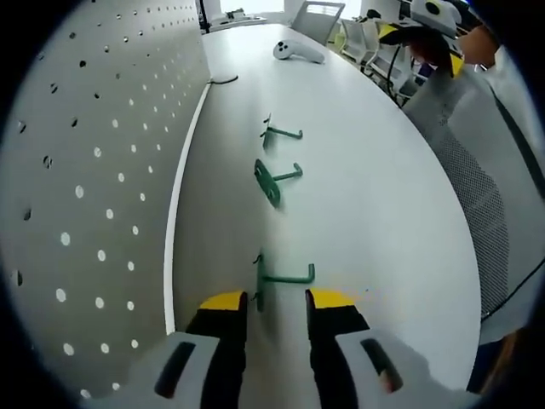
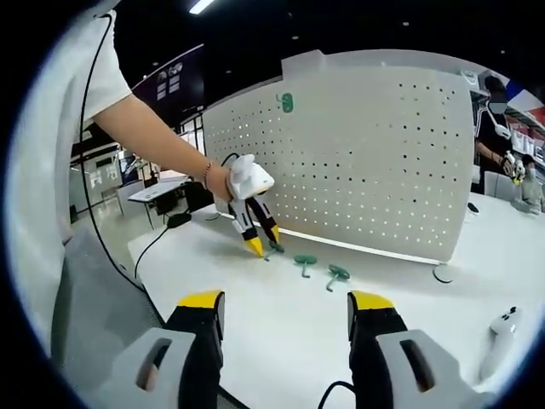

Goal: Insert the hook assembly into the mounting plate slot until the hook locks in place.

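Note:
Three green hook assemblies lie in a row on the white table beside the white pegboard (image 1: 94, 170). The nearest hook (image 1: 277, 274) rests between the yellow tips of my left gripper (image 1: 277, 300), which is open and low over the table. The middle hook (image 1: 272, 181) and far hook (image 1: 281, 132) lie beyond it. In the right gripper view, the left gripper (image 2: 262, 244) points down at that hook (image 2: 274, 248), with the two others (image 2: 304, 262) (image 2: 337, 274) to its right. A fourth green hook (image 2: 285, 102) hangs high on the pegboard (image 2: 383, 162). My right gripper (image 2: 285, 302) is open, with nothing between its jaws.
A white controller (image 1: 298, 51) lies at the table's far end and shows again (image 2: 502, 332) near my right gripper. A black cable (image 1: 223, 81) runs by the pegboard's foot. The person's torso (image 1: 494, 187) stands at the table's edge. Chairs and another person (image 2: 492, 128) are beyond.

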A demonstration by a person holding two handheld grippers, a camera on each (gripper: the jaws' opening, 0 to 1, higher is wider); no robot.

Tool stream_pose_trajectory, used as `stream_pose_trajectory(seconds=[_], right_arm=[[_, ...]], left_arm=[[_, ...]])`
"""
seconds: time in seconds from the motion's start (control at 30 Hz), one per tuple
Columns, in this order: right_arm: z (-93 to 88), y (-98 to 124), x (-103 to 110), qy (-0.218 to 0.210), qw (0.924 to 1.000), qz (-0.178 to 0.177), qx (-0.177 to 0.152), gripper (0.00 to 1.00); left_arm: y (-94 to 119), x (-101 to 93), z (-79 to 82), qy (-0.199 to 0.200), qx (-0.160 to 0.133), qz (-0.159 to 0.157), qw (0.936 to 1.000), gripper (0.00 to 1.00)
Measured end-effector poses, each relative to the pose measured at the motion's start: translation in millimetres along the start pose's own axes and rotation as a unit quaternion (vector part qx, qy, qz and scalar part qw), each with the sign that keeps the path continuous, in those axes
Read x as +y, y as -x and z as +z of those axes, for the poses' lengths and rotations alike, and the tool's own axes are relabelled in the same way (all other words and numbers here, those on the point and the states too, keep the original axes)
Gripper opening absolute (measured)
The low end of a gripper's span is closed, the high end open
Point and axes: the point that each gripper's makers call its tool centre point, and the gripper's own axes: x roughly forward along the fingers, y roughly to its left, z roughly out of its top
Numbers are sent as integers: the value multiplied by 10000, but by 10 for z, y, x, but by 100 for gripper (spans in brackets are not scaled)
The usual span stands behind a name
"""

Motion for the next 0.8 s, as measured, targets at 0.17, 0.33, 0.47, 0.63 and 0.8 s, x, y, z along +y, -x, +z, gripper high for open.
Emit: stream_pose_trajectory(seconds=[0.17, 0.33, 0.47, 0.63, 0.8], right_arm=[[-1, 4, -15, -30, 10000, -35, -6, 55], [-2, 4, -18, -31, 10000, -38, -4, 55], [-4, 5, -24, -60, 10000, -45, -5, 54], [-7, 6, -23, -53, 10000, -50, -2, 54], [-6, 8, -27, -61, 10000, -59, -6, 54]], left_arm=[[-7, 13, 6, 151, 31, 81, 9998, 26], [-10, 33, 7, 94, 38, 142, 9998, 18], [-12, 50, 12, -7, 54, 205, 9998, 12], [-10, 92, 10, -63, 68, 369, 9993, 6], [-15, 97, 10, -247, 214, 465, 9984, 5]])
